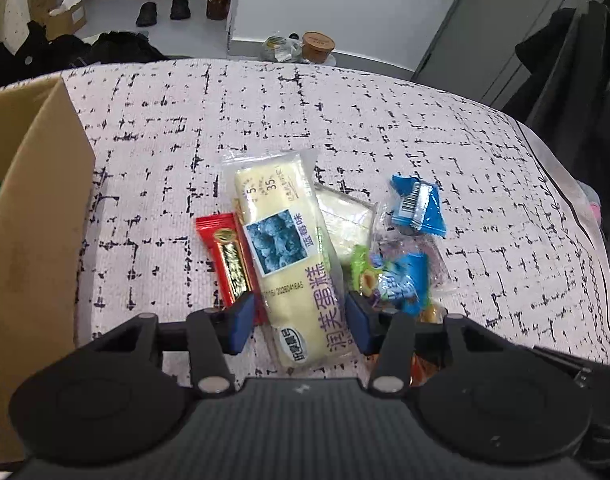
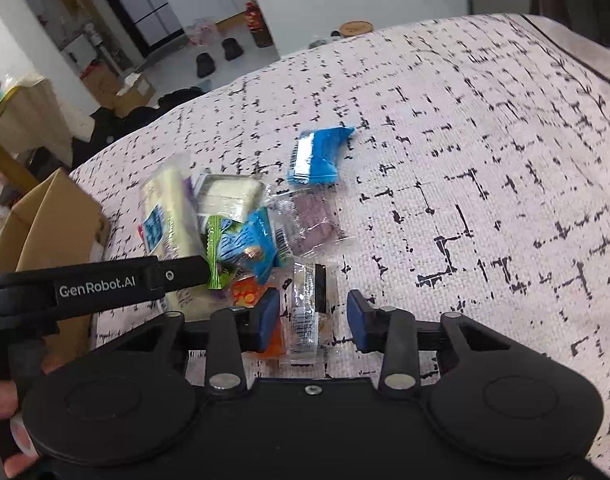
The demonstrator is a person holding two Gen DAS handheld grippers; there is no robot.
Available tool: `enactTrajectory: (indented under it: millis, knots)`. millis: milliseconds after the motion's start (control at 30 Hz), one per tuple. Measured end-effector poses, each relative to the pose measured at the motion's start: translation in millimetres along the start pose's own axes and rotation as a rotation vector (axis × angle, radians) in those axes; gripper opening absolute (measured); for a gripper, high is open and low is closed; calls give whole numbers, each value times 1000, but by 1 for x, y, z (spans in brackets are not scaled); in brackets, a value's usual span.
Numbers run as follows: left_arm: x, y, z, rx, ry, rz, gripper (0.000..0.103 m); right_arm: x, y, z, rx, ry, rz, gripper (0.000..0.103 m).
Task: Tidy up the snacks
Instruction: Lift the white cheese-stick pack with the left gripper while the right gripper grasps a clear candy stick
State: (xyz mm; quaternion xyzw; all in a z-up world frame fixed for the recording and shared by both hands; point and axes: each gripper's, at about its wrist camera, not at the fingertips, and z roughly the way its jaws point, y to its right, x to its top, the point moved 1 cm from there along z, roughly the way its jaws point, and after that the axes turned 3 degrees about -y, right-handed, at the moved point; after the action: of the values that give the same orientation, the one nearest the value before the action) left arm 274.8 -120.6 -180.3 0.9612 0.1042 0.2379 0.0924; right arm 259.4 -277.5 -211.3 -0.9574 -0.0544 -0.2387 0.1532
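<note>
A heap of snack packets lies on the patterned cloth [image 1: 305, 112]. My left gripper [image 1: 301, 326] is shut on the near end of a long pale-yellow cake packet [image 1: 281, 240], with a pad against each side. A red bar [image 1: 229, 260] lies under its left pad. My right gripper [image 2: 313, 322] is open around a clear-wrapped snack [image 2: 305, 308]; a gap shows at the right pad, and the left pad sits on an orange packet [image 2: 249, 296]. In the right wrist view the left gripper's side [image 2: 105, 284] crosses from the left, over the cake packet [image 2: 169, 216].
An open cardboard box [image 1: 33, 240] stands at the table's left, also seen as the box [image 2: 53, 216]. Blue [image 1: 419, 208], green-blue [image 1: 389, 280] and clear white [image 1: 345, 220] packets lie in the heap. A hand [image 2: 1, 396] shows lower left. Coats hang off the table's right.
</note>
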Motion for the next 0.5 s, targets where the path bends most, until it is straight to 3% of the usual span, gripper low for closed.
enactTrajectory:
  millis: [167,300,500]
  knots:
    - [1,0,13,11,-1,-6,48,0,0,2,-48,-3,3,20]
    - [2,-3,13,-26,-12,-46,36,0,2,-3,-33,-3,17,18]
    - [-1,-2,-3,-16,1,-47,33,0,-4,-16,-6,35,12,18]
